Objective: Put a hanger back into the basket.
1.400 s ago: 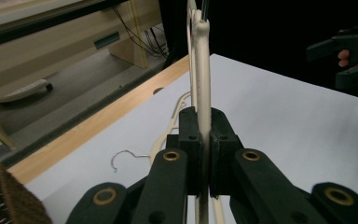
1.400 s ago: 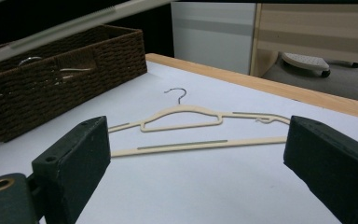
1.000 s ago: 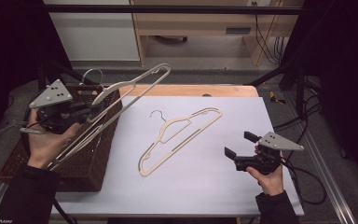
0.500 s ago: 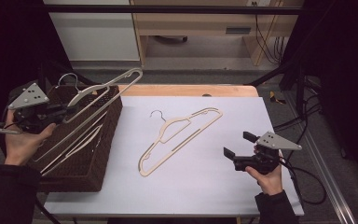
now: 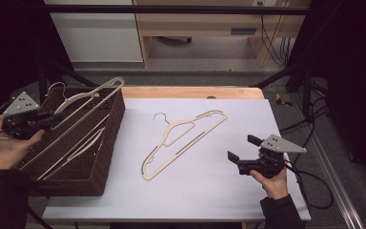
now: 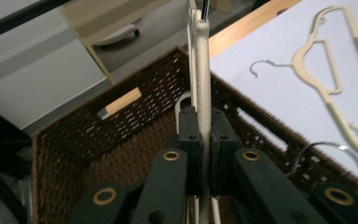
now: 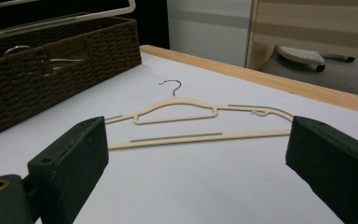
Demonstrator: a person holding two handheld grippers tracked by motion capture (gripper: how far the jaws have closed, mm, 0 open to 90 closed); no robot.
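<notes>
Wicker basket [image 5: 102, 157], left of table: a cream hanger [image 5: 83, 98], judged light, stiff and slick, is held tilted over it, best taken by its flat bar as now pinched in the closed left gripper [image 6: 204, 140]; right gripper [image 5: 238, 161] rests level, jaws wide, empty.

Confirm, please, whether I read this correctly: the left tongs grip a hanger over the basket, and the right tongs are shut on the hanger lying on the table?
Not quite. The right tongs are open and hold nothing: the right gripper view shows the table hanger lying apart, beyond the spread jaws. The left tongs do grip a hanger over the basket.
</notes>
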